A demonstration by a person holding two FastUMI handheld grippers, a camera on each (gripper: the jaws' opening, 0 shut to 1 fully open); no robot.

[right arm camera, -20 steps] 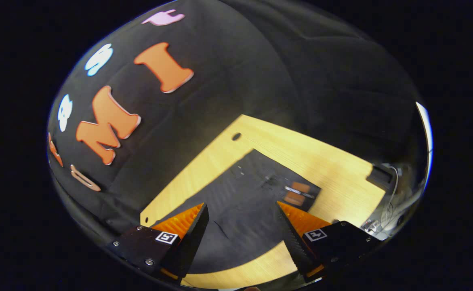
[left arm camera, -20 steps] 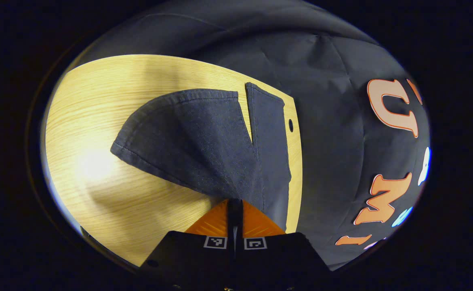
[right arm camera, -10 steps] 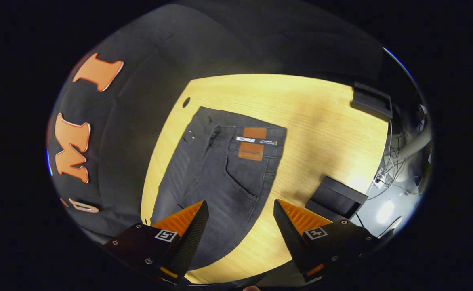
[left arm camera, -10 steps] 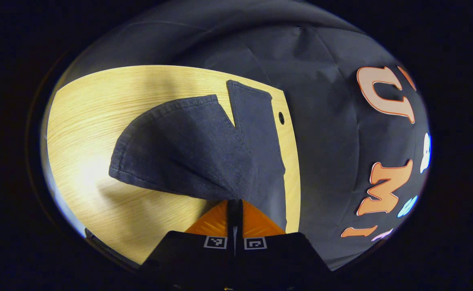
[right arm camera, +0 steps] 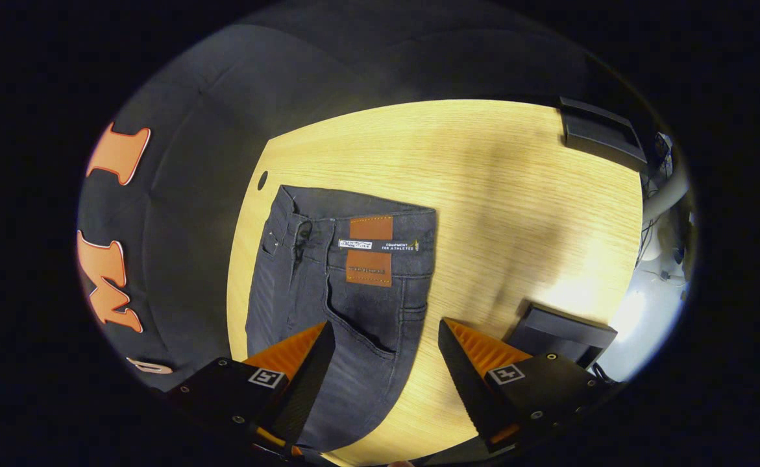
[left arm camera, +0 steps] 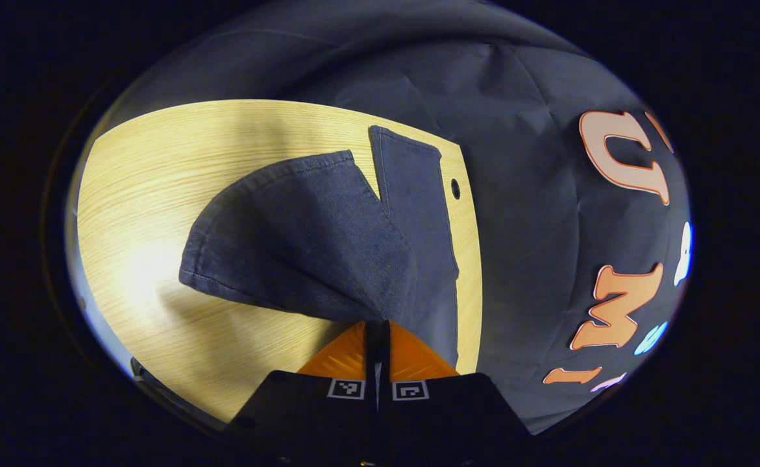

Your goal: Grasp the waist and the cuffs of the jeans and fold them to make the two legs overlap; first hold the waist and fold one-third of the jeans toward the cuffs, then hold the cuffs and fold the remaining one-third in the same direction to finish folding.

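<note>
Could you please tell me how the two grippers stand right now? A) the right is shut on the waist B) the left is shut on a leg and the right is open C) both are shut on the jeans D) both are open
B: the left gripper has its orange fingers closed on the dark grey denim jeans, lifting a leg, while the right gripper hangs spread above them.

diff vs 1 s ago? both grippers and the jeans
The right gripper swung from a low angle over the dark grey denim jeans to looking down at their waist, with the brown leather patch now in full view; its fingers stayed open, holding nothing. The left gripper stayed shut on the lifted jeans leg, which barely shifted. The jeans stay flat on the light wooden table.
</note>
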